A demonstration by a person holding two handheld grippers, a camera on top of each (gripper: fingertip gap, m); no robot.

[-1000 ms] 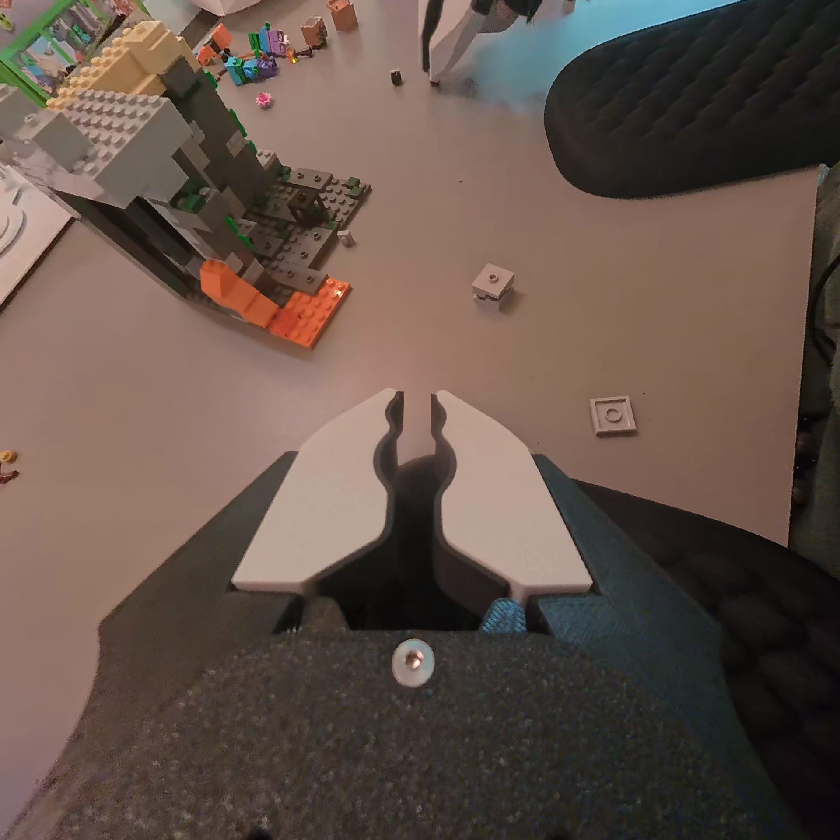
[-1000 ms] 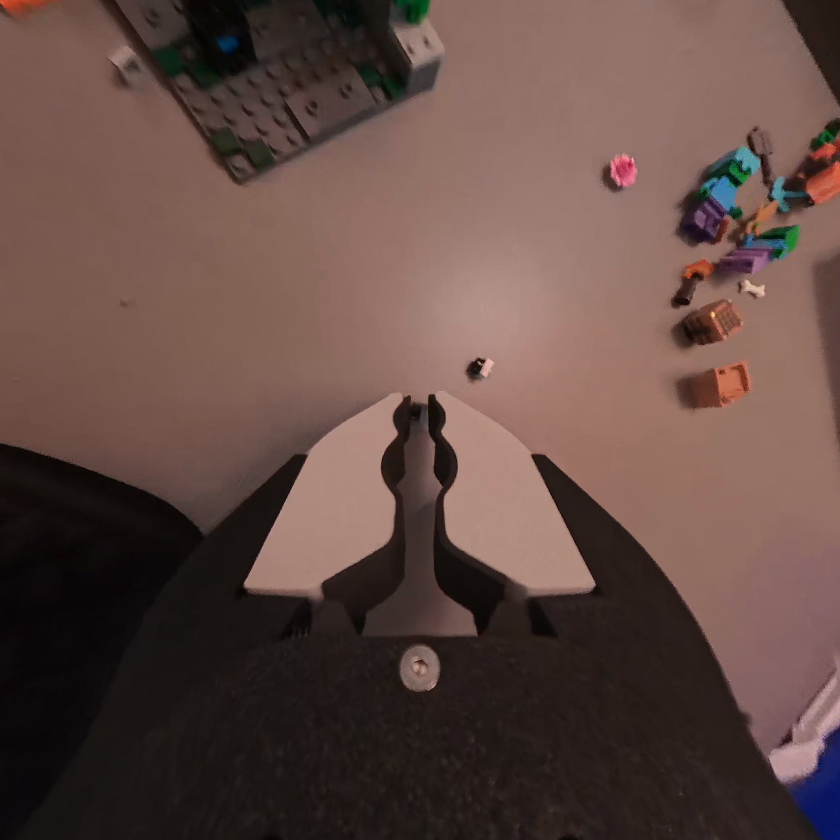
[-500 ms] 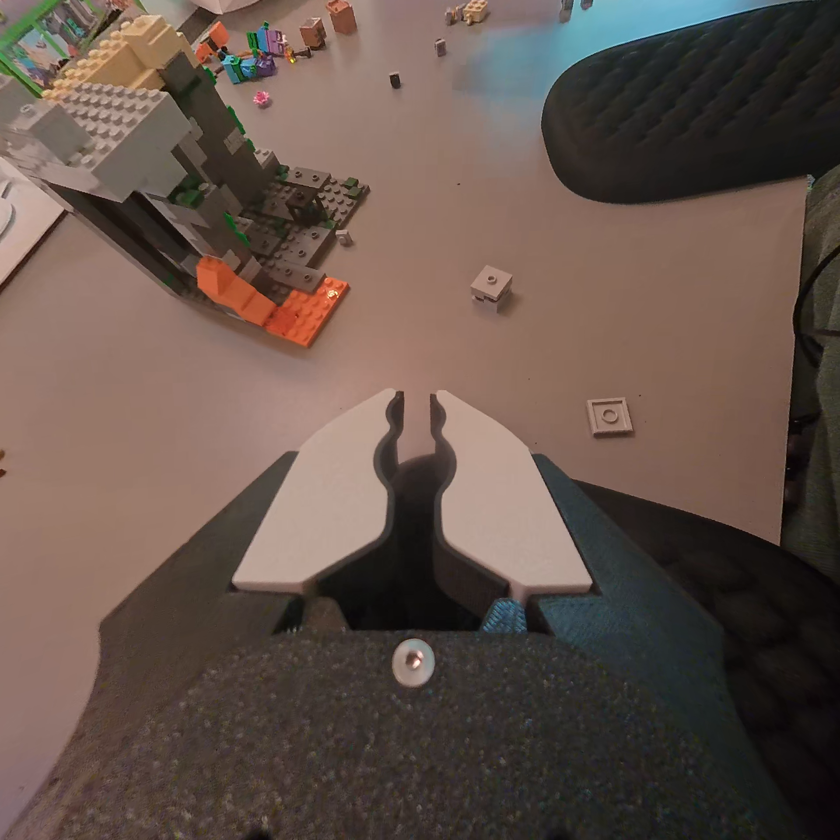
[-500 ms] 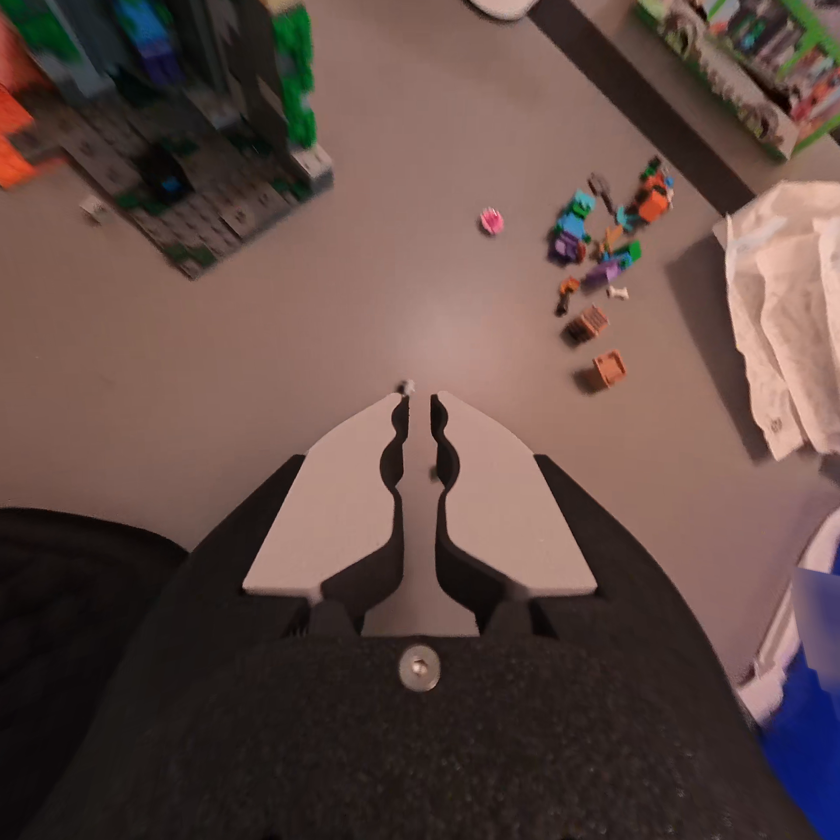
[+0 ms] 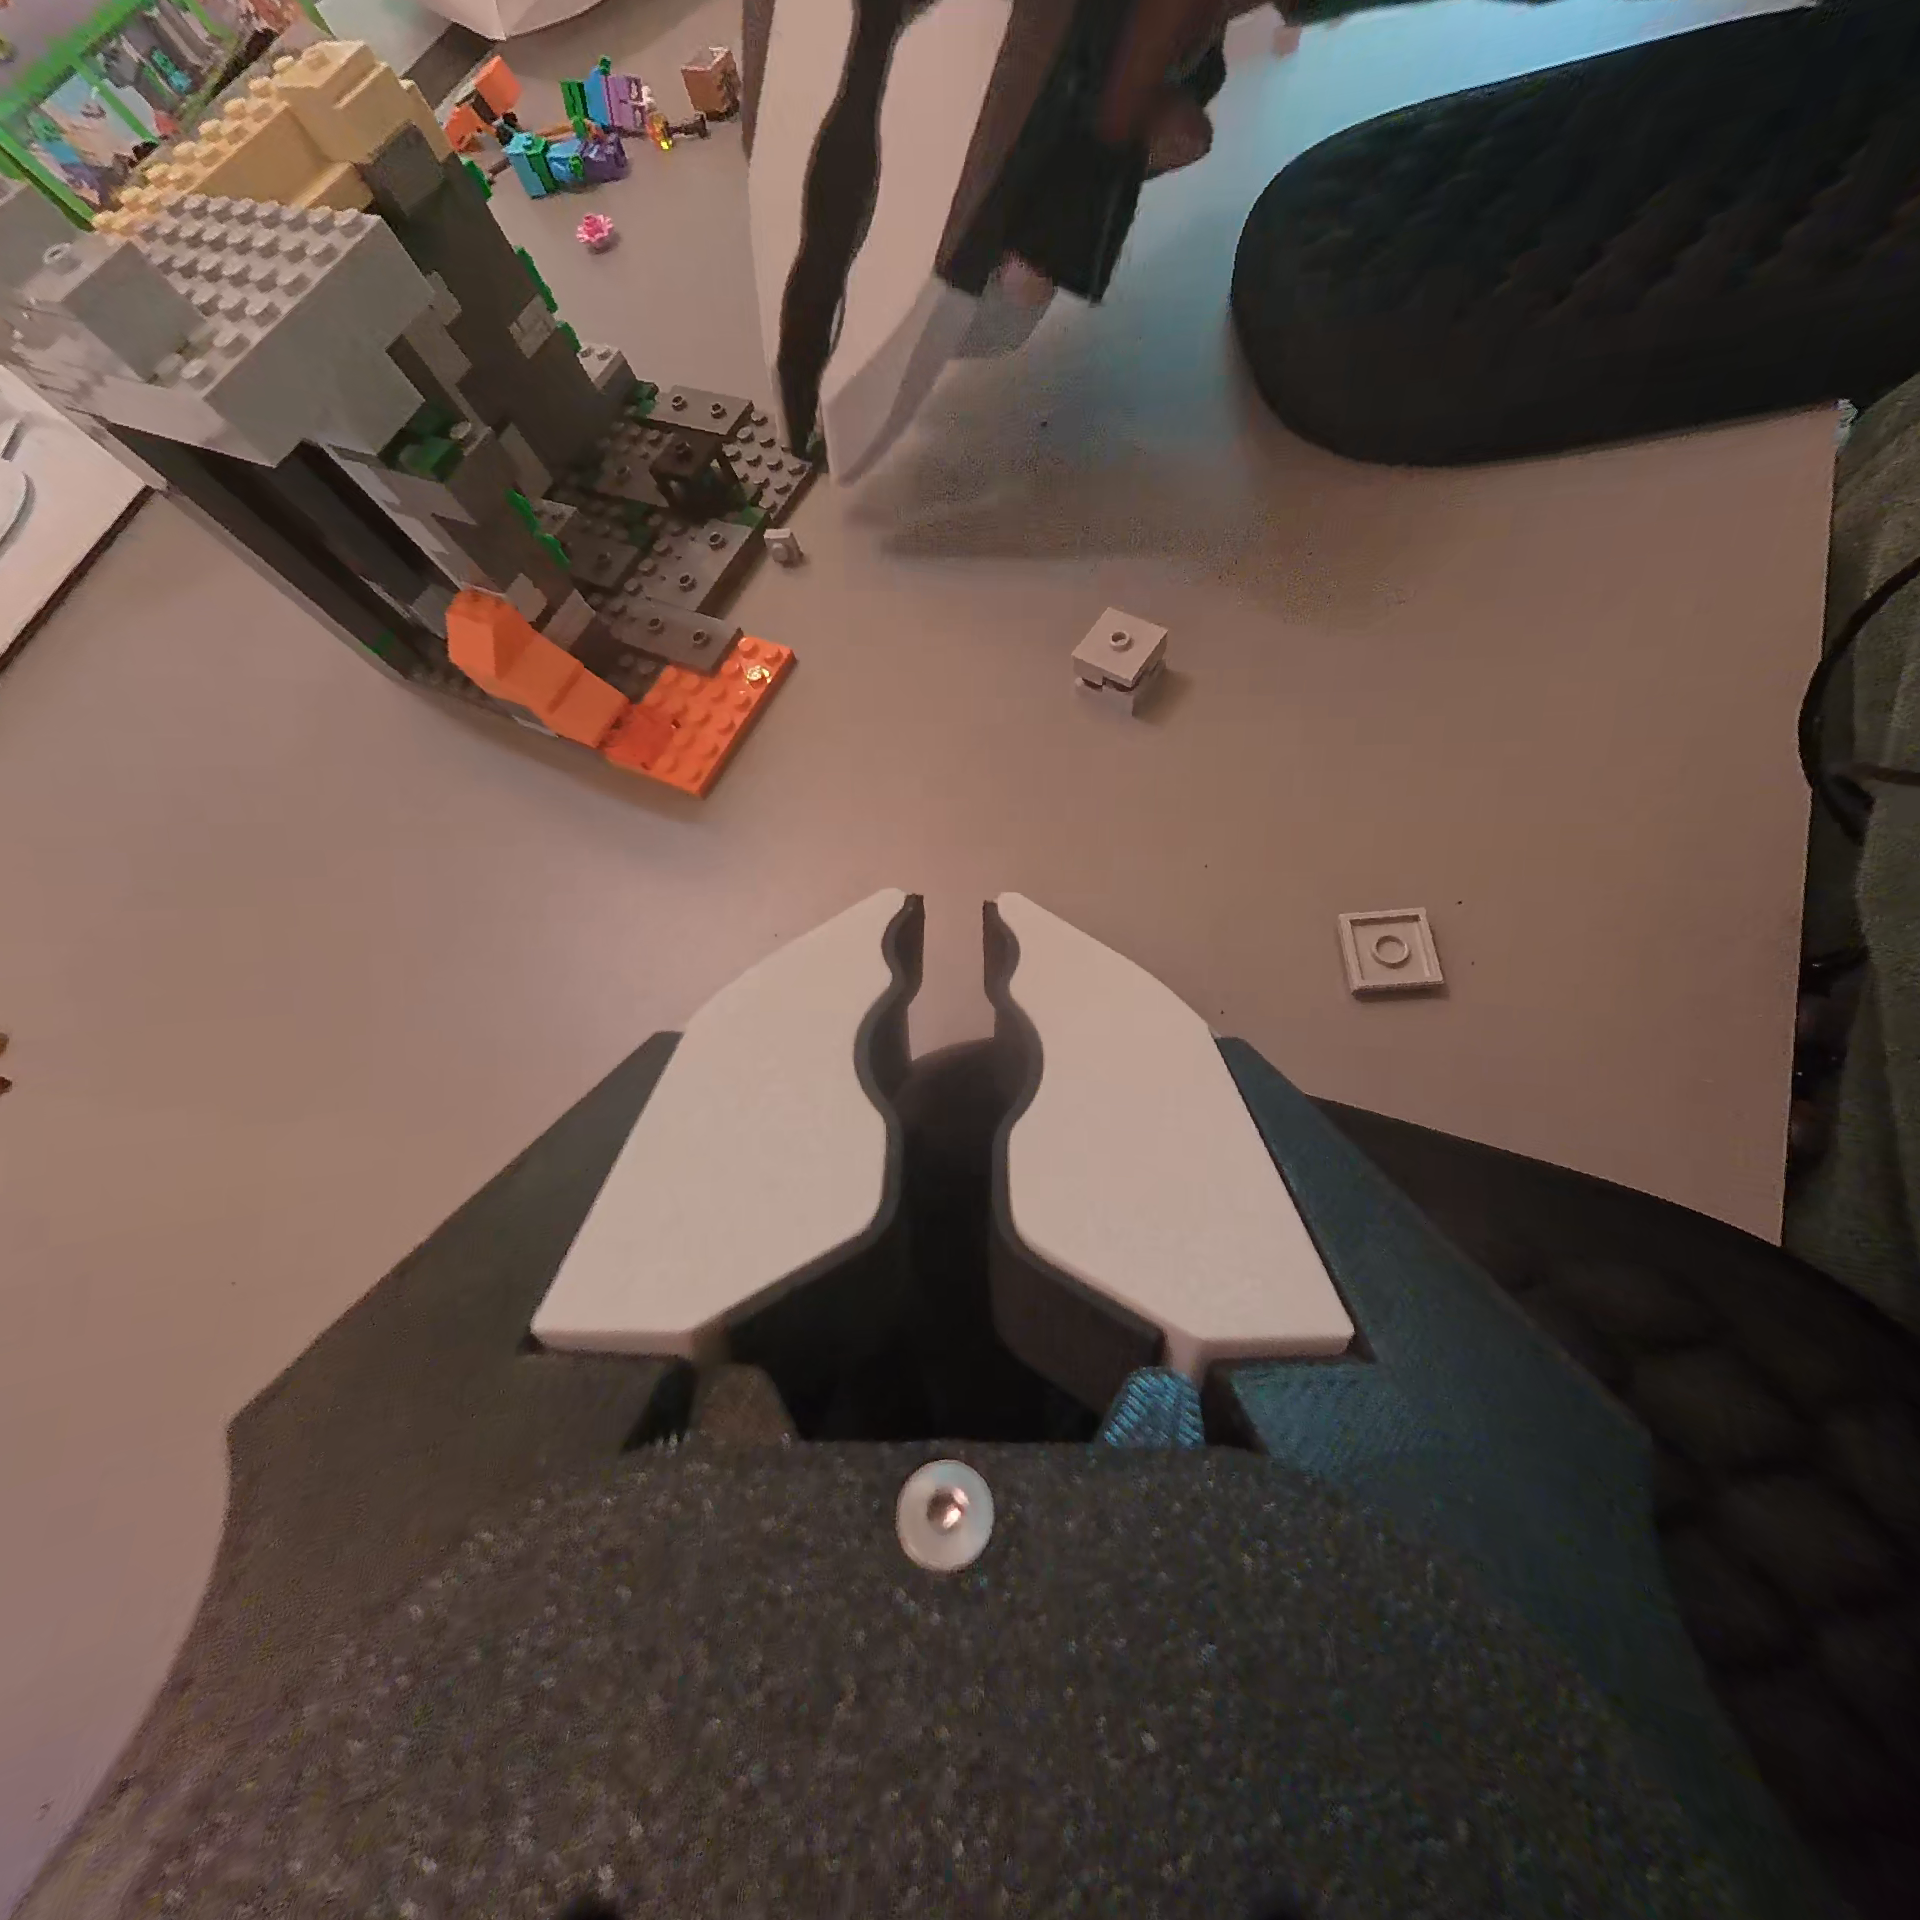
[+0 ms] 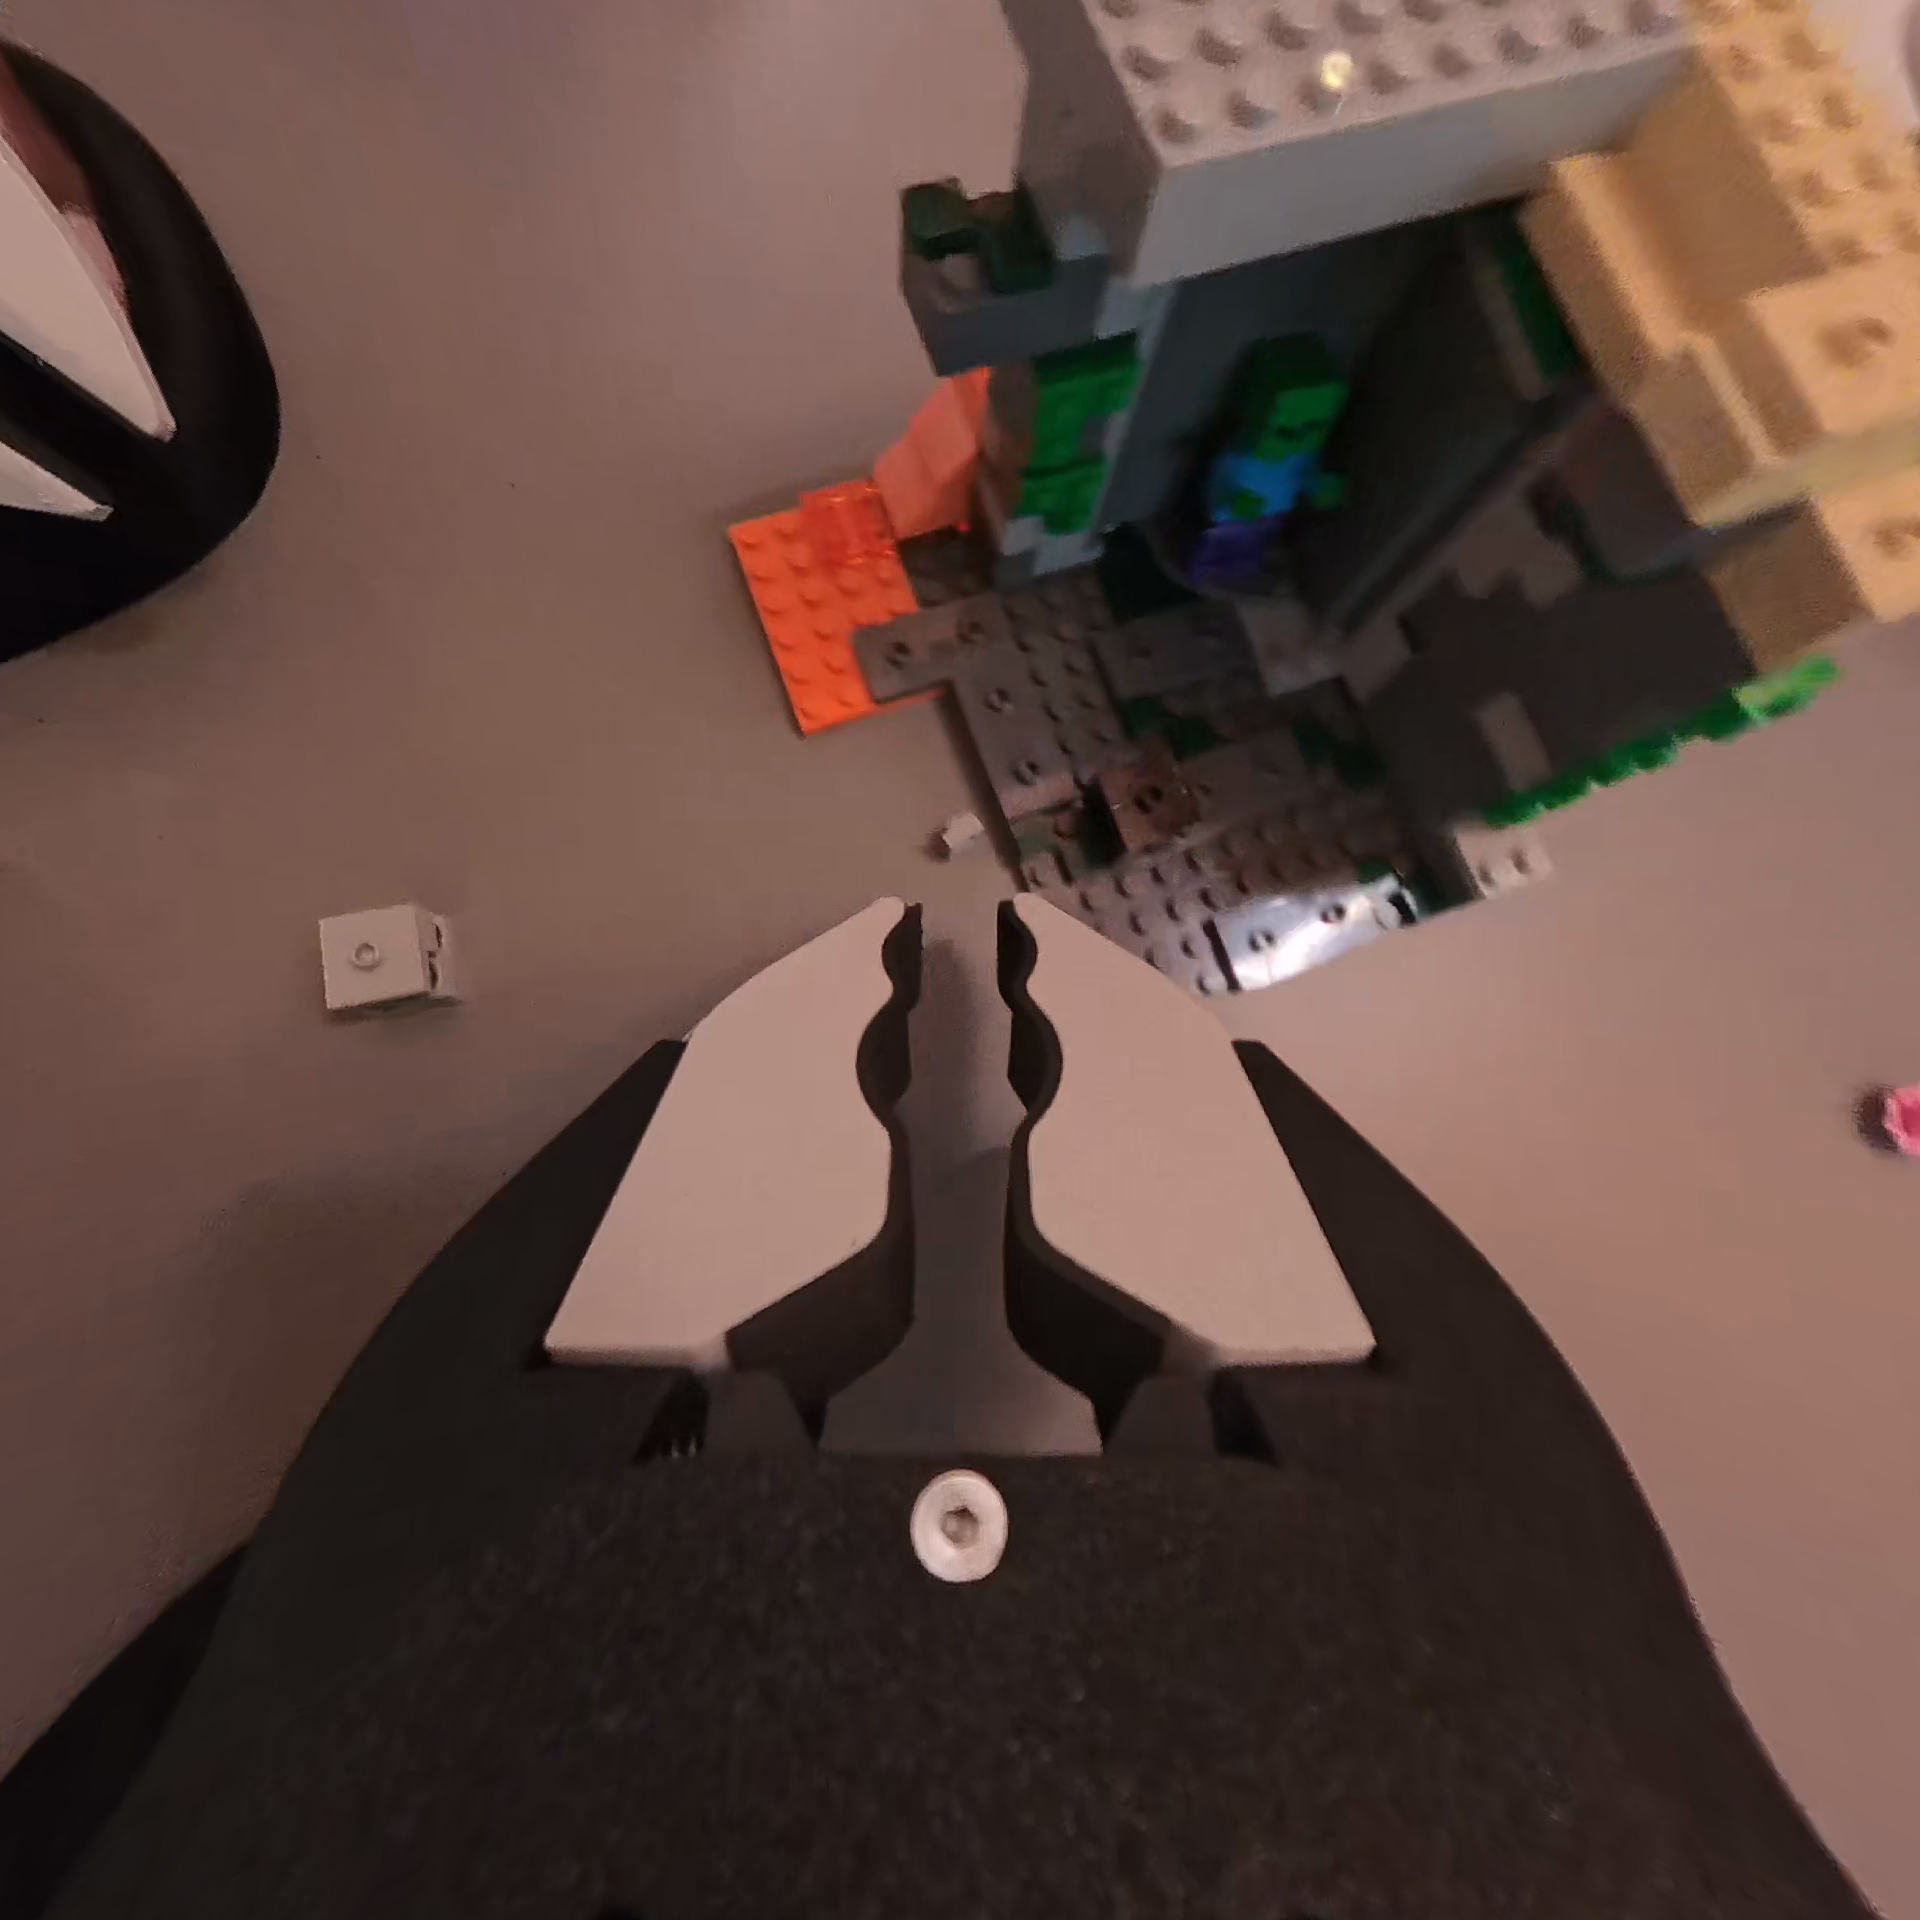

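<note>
Right gripper (image 6: 958, 914) has swung in from the scattered minifigure bits to the grey-and-tan brick-built model (image 6: 1351, 436), fingers slightly parted, empty. Left gripper (image 5: 952, 912) hovers over bare tabletop (image 5: 312, 935), parted, empty. Steady approach advised.

My left camera looks steeply down over the desk (image 5: 312, 935) from well back; my right camera hangs closer. Both share the brick-built model (image 5: 416, 468), seen from opposite sides (image 6: 1299, 520).
</note>
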